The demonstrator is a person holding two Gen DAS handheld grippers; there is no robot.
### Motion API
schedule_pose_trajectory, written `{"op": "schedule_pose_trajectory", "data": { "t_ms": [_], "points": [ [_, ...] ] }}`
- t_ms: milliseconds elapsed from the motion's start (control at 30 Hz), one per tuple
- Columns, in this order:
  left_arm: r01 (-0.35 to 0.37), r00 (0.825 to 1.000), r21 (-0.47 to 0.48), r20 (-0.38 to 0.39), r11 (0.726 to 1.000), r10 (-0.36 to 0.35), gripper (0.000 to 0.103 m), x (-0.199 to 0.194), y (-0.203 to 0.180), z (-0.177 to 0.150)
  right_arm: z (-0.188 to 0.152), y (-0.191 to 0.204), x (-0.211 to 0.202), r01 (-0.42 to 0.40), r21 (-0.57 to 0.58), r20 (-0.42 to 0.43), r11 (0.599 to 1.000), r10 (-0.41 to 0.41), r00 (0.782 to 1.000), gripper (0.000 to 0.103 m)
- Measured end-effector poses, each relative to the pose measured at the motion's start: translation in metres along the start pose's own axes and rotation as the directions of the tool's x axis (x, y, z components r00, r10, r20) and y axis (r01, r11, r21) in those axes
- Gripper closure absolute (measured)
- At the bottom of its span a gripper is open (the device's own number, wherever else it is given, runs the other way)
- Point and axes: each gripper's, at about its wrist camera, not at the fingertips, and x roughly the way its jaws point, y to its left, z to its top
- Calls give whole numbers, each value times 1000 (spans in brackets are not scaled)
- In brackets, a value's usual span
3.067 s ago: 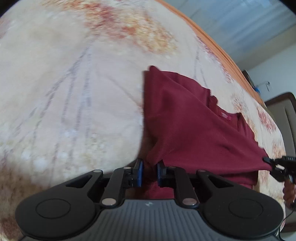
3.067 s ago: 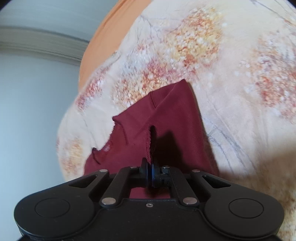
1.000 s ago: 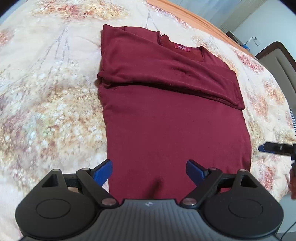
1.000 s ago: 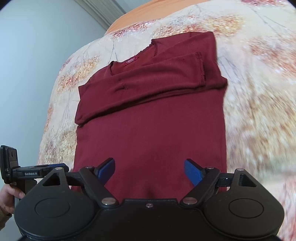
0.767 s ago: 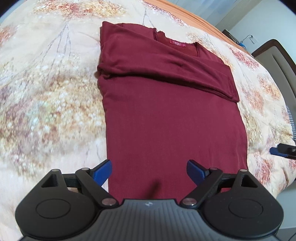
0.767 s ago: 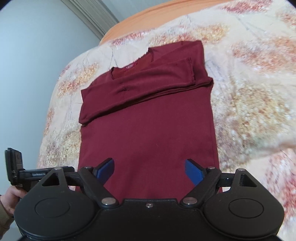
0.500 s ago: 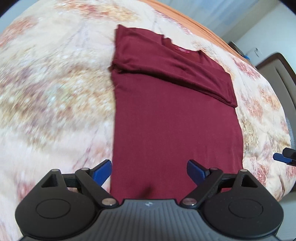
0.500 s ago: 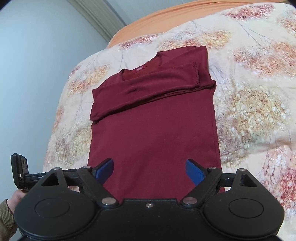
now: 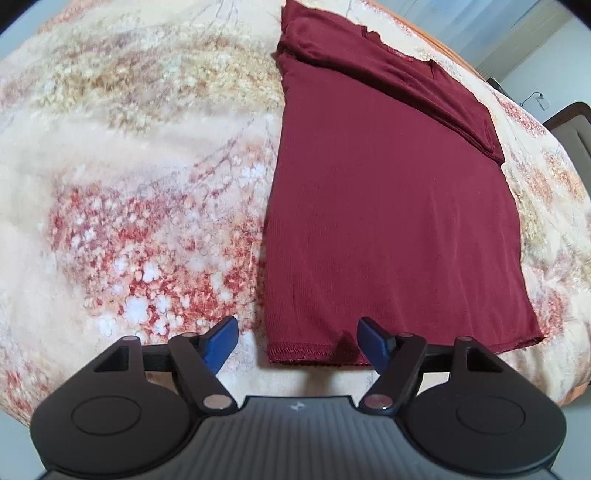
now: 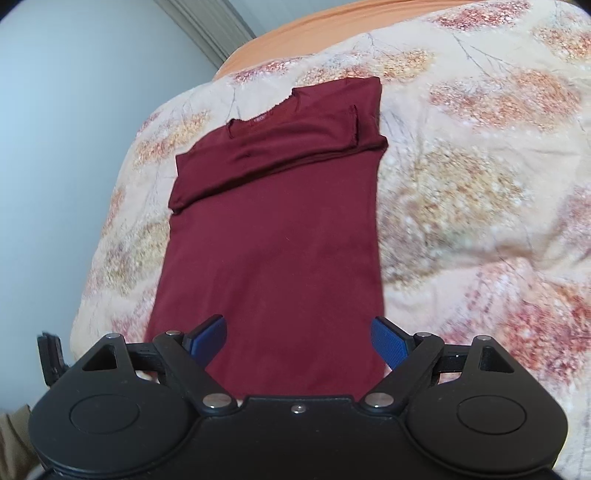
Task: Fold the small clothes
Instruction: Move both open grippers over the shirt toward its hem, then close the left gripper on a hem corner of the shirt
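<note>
A dark red long-sleeved shirt [image 9: 388, 192] lies flat on the floral bedspread [image 9: 129, 166], both sleeves folded across its chest near the collar. My left gripper [image 9: 297, 345] hovers over the shirt's near left hem corner [image 9: 280, 356]; its jaws are closing, the blue pads are apart and do not press the cloth. In the right wrist view the same shirt [image 10: 273, 236] stretches away from me. My right gripper [image 10: 299, 341] stands open above the shirt's lower right part, nothing pinched. The hem there is hidden under the gripper body.
The bedspread [image 10: 480, 184] spreads wide to the right of the shirt. An orange sheet edge [image 10: 332, 26] runs along the far side of the bed. A dark headboard [image 9: 570, 122] shows at far right. The other gripper's tip [image 10: 50, 354] shows at lower left.
Both grippers drew back along the shirt toward its hem. The left one shifted to the hem's left corner, and its jaws narrowed. The right gripper rose a little, still wide.
</note>
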Motion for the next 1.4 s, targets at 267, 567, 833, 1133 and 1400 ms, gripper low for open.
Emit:
{"op": "schedule_pose_trajectory", "data": {
  "t_ms": [267,567,833,1133,1400],
  "points": [
    [2,1000,40,-26,999,-1,28,7,-7,3,-24,-14,-7,5,-20,-20,1000,-6,1000,16],
    [-154,988,594,109,789,111,28,-20,-66,-15,-34,-10,-8,26,-72,-14,997,-27,1000,16],
    [-290,952,937,261,195,161,36,0,-88,-79,-30,-7,-1,28,-34,-17,999,-29,999,16],
    [-334,934,881,358,-335,11,44,27,-63,-126,-26,-7,2,56,-3,-17,998,-56,998,16],
    [-203,976,965,212,-167,40,86,27,-69,-84,-25,-6,5,74,14,-19,997,-74,997,16]
  ]
}}
